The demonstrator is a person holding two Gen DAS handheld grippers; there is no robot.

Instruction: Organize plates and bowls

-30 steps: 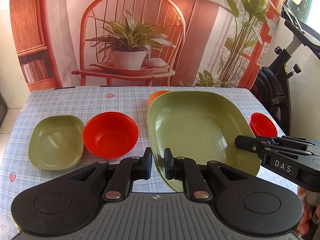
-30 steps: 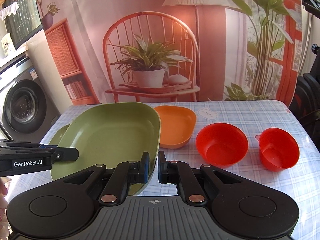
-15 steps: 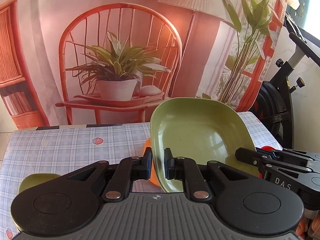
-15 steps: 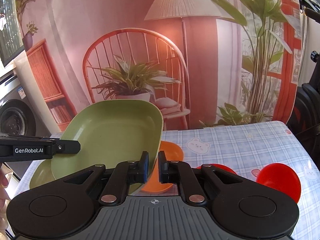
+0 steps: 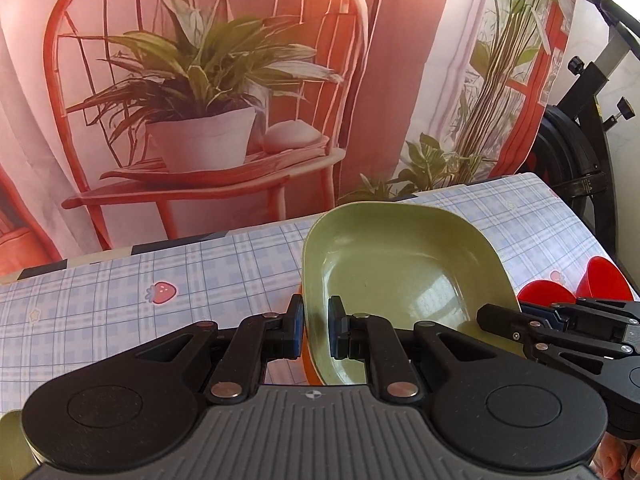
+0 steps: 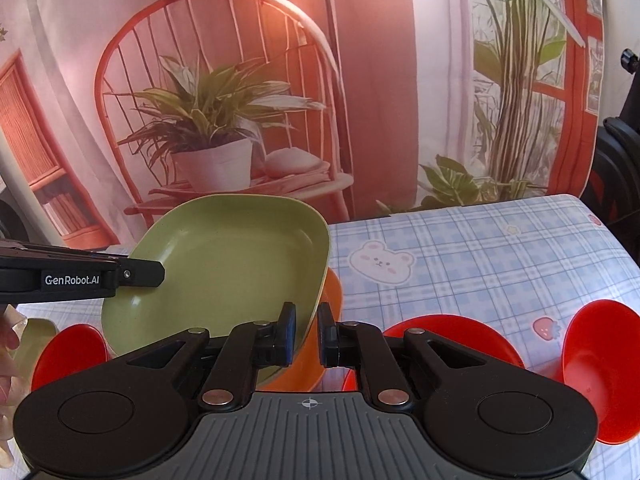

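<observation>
A large green plate (image 5: 404, 280) is held in the air by both grippers, tilted, above an orange dish (image 6: 330, 300) on the checked table. My left gripper (image 5: 316, 330) is shut on the plate's left rim. My right gripper (image 6: 307, 336) is shut on the plate's right rim (image 6: 320, 280). The orange dish shows as a sliver under the plate in the left wrist view (image 5: 306, 356). Red bowls sit to the right (image 6: 452, 332) and far right (image 6: 600, 364), and another at the left (image 6: 68, 356).
The table (image 5: 160, 280) has a blue checked cloth and ends at a printed backdrop (image 5: 360, 80). An exercise bike (image 5: 576, 152) stands off the right edge. A small green dish's edge (image 6: 36, 332) shows at the far left.
Both grippers have lifted the green plate off the table and carried it forward over the orange dish. The small green dish and left red bowl have dropped out of the left wrist view.
</observation>
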